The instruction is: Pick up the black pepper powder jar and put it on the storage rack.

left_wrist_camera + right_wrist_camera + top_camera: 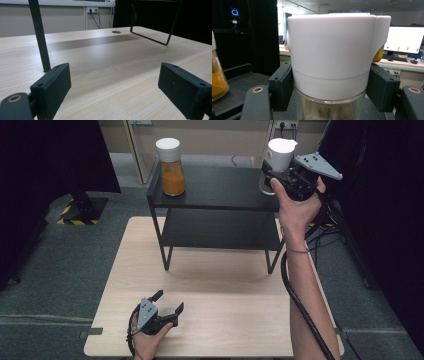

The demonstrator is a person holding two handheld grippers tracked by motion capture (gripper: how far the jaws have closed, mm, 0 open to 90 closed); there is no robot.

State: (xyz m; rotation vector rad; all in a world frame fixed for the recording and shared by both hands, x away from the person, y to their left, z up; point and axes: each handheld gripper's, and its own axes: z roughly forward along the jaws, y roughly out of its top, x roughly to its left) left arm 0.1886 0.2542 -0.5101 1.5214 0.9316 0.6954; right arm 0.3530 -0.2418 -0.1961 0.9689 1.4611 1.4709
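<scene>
My right gripper is shut on a glass jar with a white lid at the right end of the black shelf's top board. In the right gripper view both black pads clamp the white-lidded jar just under its lid, with pale contents showing in the glass below. A second jar, white-lidded and full of orange powder, stands at the shelf's left end; its edge, the orange jar, shows at far left. My left gripper rests low on the wooden table, open, nothing between the jaws of the left gripper.
The black two-level shelf stands at the table's far half on thin legs and a wire foot. A round hole is set in the tabletop. Cables trail from the right gripper past the table's right edge. Dark curtains flank both sides.
</scene>
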